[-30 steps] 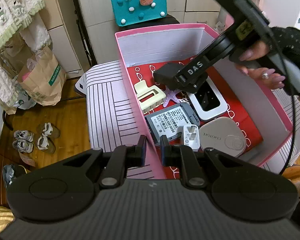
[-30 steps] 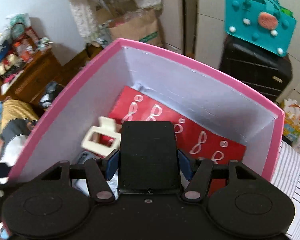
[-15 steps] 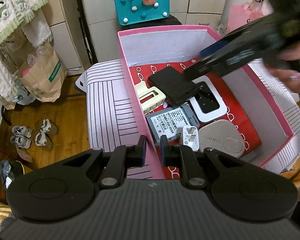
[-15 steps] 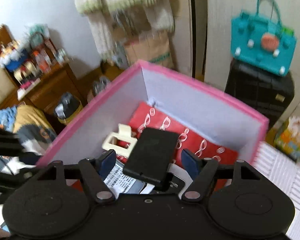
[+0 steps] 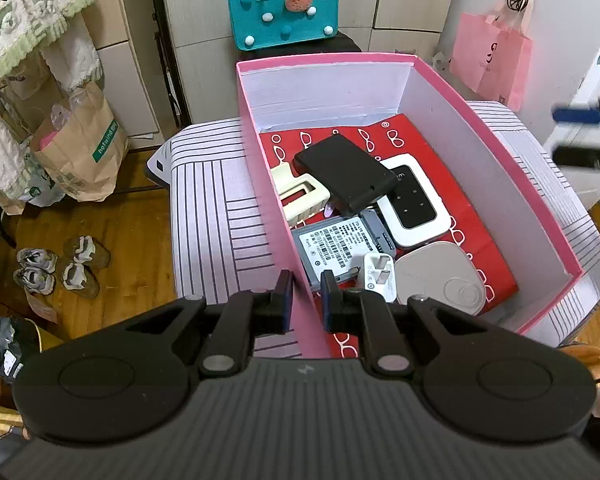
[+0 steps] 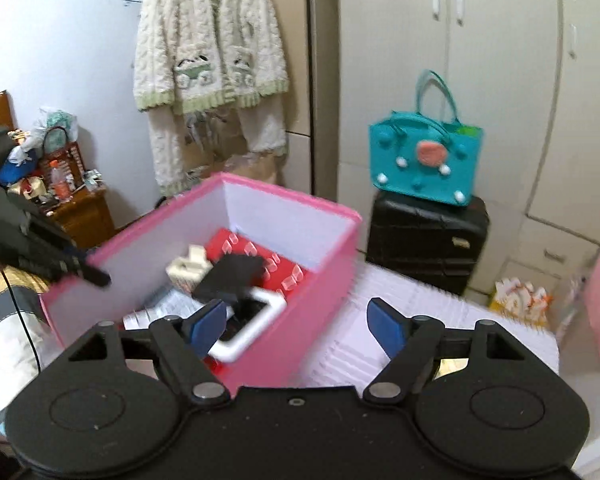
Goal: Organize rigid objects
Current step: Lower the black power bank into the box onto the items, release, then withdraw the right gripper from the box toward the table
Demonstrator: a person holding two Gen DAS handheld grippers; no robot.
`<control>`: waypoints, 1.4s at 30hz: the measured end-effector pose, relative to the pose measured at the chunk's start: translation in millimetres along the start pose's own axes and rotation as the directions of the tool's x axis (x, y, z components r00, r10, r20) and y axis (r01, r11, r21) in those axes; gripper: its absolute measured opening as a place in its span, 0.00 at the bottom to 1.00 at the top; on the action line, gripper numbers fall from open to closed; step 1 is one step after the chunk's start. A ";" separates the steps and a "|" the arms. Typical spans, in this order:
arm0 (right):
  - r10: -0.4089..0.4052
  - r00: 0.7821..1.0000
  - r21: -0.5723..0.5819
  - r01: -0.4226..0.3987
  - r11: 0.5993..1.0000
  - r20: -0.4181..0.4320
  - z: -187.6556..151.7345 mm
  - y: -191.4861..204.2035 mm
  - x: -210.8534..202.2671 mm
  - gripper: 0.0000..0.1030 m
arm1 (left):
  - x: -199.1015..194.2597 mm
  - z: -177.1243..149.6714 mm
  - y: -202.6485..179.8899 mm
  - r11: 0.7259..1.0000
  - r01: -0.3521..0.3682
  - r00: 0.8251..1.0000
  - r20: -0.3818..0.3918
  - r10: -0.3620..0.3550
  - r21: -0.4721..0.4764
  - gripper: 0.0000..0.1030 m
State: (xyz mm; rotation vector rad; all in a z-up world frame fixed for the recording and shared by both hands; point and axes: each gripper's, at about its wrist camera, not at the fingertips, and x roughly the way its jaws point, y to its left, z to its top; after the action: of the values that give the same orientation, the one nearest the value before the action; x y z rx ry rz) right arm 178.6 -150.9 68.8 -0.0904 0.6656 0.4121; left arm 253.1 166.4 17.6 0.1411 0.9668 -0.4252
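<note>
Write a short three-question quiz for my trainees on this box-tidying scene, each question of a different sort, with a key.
1. True or false: the left gripper is closed on the near wall of the pink box.
2. Multiple choice: the black flat case rests on A) the striped cushion, B) the cream hair claw and the white-framed device, C) the teal bag.
3. Fill in: the white plug adapter lies between the grey labelled battery and the ______ rounded case.

Key: 1 true. 2 B. 3 beige. Note for markers: the right gripper is opening with nothing between its fingers.
</note>
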 end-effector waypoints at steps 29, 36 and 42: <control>-0.058 0.995 0.129 0.069 0.989 -0.085 -100.2 -21.5 74.1 0.49 | 1.2 -0.7 2.9 0.999 0.017 1.000 0.010 -0.017 -0.034 0.13; -0.110 0.992 0.083 0.116 0.990 -0.066 -89.0 -21.3 95.1 0.51 | 0.5 -1.4 3.1 0.999 0.019 1.000 0.010 -0.019 -0.035 0.13; -0.081 0.995 0.069 0.086 0.994 -0.065 -81.3 -22.9 98.9 0.20 | 0.6 -1.4 3.1 0.999 0.019 1.000 0.009 -0.019 -0.037 0.13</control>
State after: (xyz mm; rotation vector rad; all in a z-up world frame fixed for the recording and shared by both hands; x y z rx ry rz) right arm 210.6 -155.2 -57.3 -0.0630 0.7349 0.3055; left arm 253.6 169.5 16.2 0.0966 0.9674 -0.4248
